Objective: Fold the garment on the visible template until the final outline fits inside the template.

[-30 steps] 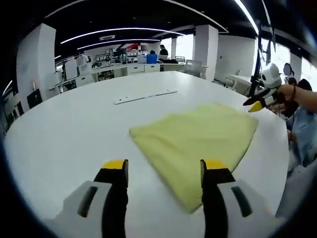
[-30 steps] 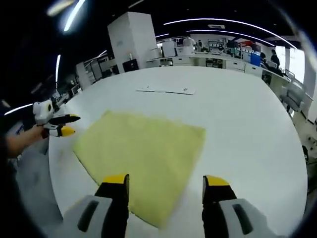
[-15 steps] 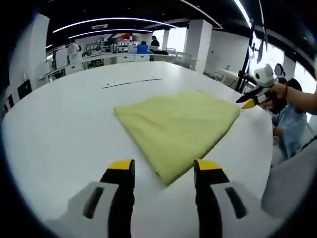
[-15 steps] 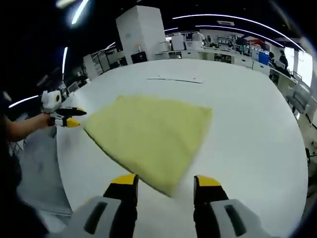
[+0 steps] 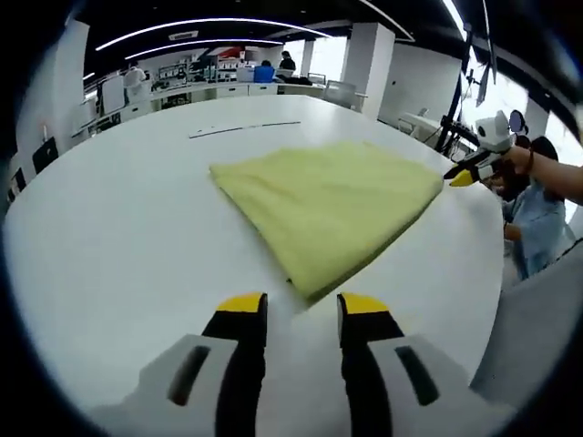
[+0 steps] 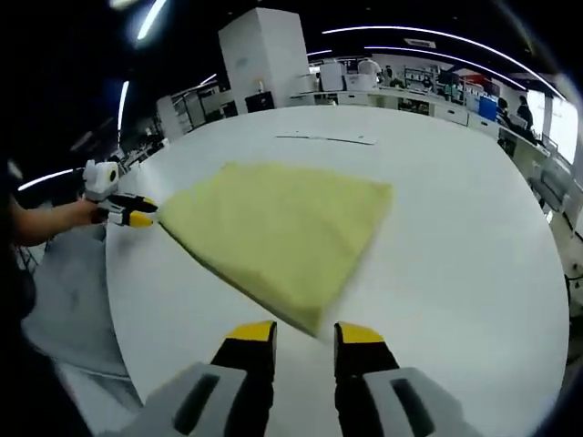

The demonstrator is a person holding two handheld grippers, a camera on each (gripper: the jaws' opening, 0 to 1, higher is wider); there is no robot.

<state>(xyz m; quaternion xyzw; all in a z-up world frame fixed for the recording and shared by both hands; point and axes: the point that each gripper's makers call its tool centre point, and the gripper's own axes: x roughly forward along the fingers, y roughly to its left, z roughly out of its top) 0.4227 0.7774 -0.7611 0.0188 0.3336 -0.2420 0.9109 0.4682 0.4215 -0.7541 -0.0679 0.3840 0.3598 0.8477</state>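
Yellow cloth — the folded garment (image 5: 332, 202) — lies flat on the white table (image 5: 109, 237), its outline roughly a diamond with one corner pointing toward each camera.

In the left gripper view, the left gripper (image 5: 296, 314) sits low over the table just short of the garment's nearest corner. Its yellow-tipped fingers (image 5: 244, 308) stand a narrow gap apart, with only bare table between them; they hold nothing, and whether they touch the cloth cannot be told. At the garment's far right corner, the right gripper (image 5: 463, 175) shows in a person's hand (image 5: 517, 166), its tips right at the cloth's edge.

In the right gripper view, the right gripper (image 6: 303, 335) likewise hangs just before the garment's (image 6: 282, 228) near corner, fingers (image 6: 357, 339) narrowly parted and empty. Off the garment's left corner, the left gripper (image 6: 137, 215) appears, its tips at the cloth's edge — its grip from here cannot be told.

Beyond the garment, toward the table's far side, a thin pale strip (image 5: 241, 131) lies on the surface, well apart from the cloth.
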